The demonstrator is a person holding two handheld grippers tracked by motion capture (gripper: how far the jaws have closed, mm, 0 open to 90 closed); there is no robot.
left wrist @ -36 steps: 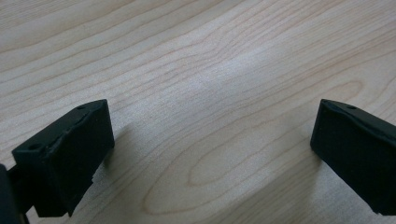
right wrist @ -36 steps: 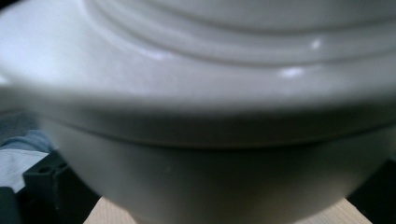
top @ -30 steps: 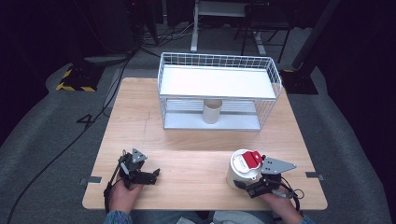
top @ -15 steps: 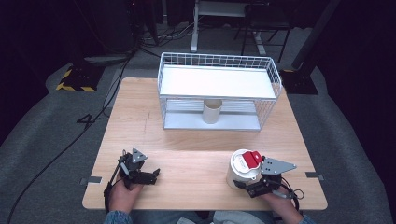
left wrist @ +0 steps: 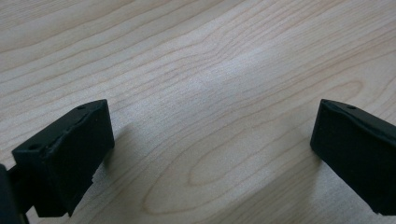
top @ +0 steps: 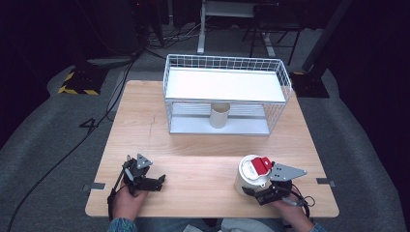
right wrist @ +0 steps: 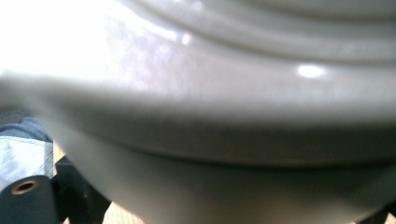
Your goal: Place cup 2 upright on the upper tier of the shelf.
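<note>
At about 5 o'clock on the counter (top: 203, 164), a white container (top: 249, 175) with a red cap on its lid stands upright, and the right tongs (top: 255, 189) grip it by its near side, its pale wall pressed close in the right gripper view. The left tongs (top: 157, 182) rest at 7 o'clock, jaws spread wide over bare wood. At 12 o'clock a wire basket shelf (top: 227, 96) shelters a cardboard tube (top: 219, 115).

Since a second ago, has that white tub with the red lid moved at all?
No. The white tub sits at the same spot near the table's front edge, just as far from the wire rack, with the right claw against it.
</note>
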